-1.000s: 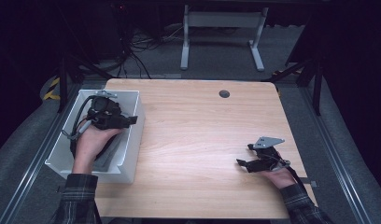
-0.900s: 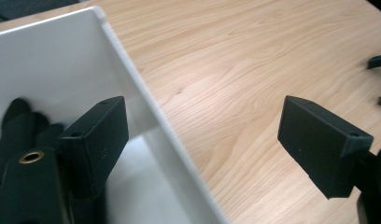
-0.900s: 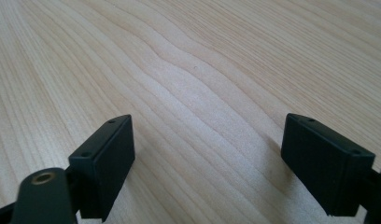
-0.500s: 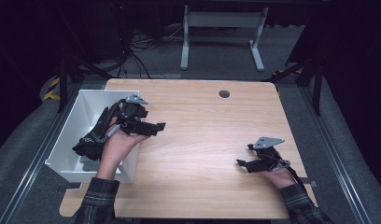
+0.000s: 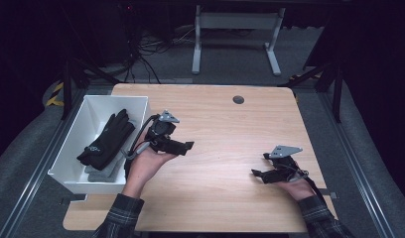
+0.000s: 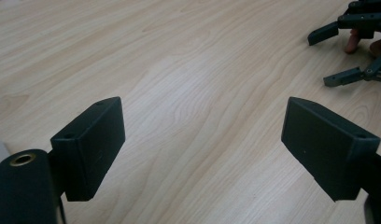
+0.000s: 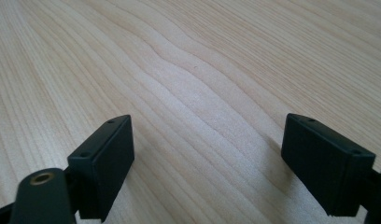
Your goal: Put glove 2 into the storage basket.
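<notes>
A black glove [image 5: 106,139] lies in a white bin [image 5: 116,99] at the table's left, on top of a grey folded piece [image 5: 103,173]. My left gripper [image 5: 185,148] hovers just right of the bin over the wooden table [image 5: 220,129], pointing right. Its jaws stand wide apart over bare wood in the left gripper view [image 6: 202,144], open, with nothing between them. My right gripper [image 5: 260,165] rests near the table's right front and points left. Its jaws are open over bare wood too [image 7: 207,158]. The left gripper view also catches that right gripper [image 6: 352,51] far off.
A round cable hole [image 5: 238,99] sits near the table's far edge. Behind the table stand a metal frame's legs [image 5: 195,54] and loose cables [image 5: 141,54] on the dark floor. Grey padded strips run along both sides of the table.
My left hand has carried its gripper from above the bin to the right, out over the table. The black glove now lies uncovered in the bin. The right gripper has stayed put.
</notes>
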A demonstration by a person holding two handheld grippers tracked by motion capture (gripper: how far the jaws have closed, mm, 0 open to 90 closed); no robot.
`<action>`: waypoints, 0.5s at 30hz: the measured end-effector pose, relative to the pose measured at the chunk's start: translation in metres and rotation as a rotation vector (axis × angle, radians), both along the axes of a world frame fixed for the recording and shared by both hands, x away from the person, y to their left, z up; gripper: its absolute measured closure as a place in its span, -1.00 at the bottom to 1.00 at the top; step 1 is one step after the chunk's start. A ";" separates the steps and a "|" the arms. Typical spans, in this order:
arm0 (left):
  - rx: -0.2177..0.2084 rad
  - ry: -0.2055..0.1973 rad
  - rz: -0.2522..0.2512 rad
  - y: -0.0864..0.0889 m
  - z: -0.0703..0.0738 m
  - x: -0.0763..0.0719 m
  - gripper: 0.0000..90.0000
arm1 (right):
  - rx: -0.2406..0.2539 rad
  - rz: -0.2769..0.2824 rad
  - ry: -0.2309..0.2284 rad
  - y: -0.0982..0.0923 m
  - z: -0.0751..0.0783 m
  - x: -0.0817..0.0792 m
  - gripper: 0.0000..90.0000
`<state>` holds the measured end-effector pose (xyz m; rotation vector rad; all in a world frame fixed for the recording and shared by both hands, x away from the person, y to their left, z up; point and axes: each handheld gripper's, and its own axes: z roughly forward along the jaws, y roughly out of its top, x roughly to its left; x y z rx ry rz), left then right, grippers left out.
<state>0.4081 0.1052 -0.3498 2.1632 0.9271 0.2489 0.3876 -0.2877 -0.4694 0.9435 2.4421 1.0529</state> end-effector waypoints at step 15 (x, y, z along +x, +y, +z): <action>0.006 0.011 -0.066 -0.029 -0.043 -0.011 -0.69 | 0.001 0.001 0.001 0.000 0.000 0.000 -0.61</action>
